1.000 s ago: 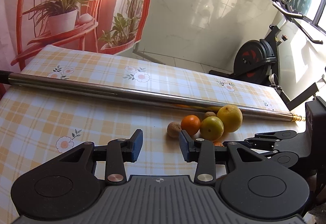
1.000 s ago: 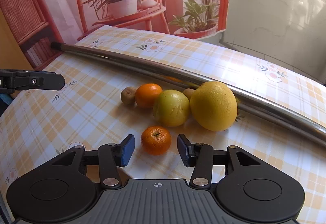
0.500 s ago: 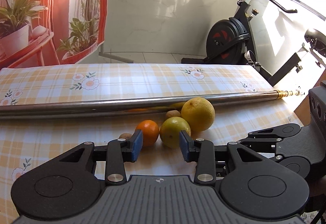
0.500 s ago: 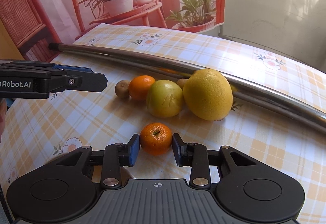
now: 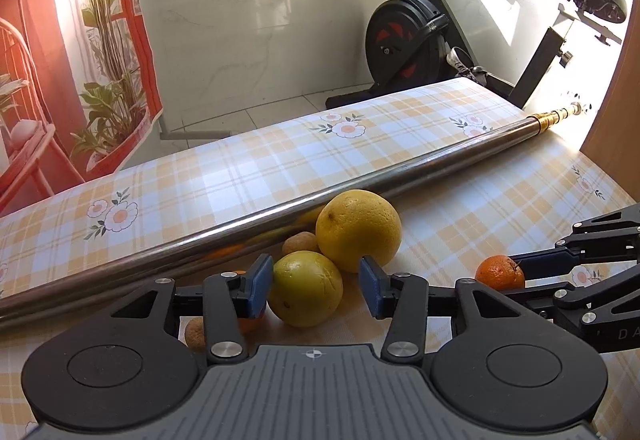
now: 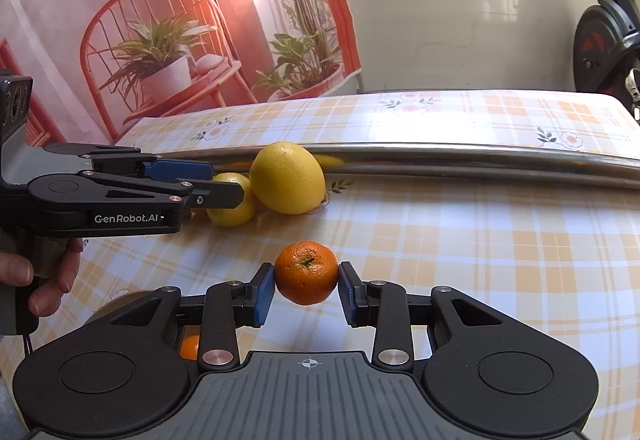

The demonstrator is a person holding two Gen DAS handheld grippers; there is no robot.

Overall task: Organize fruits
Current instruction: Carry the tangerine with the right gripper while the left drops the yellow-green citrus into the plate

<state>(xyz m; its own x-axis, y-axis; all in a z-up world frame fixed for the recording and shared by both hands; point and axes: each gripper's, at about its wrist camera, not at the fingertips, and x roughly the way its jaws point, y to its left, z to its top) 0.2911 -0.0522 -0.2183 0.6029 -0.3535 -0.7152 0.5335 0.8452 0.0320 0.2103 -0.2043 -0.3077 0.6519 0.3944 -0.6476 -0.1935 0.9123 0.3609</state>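
My right gripper (image 6: 306, 289) is shut on a small orange tangerine (image 6: 306, 273), which also shows in the left wrist view (image 5: 500, 272). My left gripper (image 5: 316, 286) is open around a yellow-green citrus fruit (image 5: 306, 288), with its left pad touching the fruit and a gap at the right pad. A large yellow grapefruit (image 5: 358, 230) sits just behind, against a steel pole (image 5: 248, 216). A brown kiwi (image 5: 300, 243) lies between them. Another kiwi (image 5: 195, 332) and an orange (image 5: 248, 322) are partly hidden under my left finger.
The steel pole crosses the table (image 6: 480, 240), which has a checked yellow floral cloth. An exercise bike (image 5: 420, 40) stands beyond the far edge. A printed backdrop (image 6: 160, 40) hangs at the back left. A hand (image 6: 44, 272) holds the left gripper.
The right gripper closed onto the tangerine and carried it rightward away from the pile. The left gripper moved right and forward, so its fingers now straddle the yellow-green fruit.
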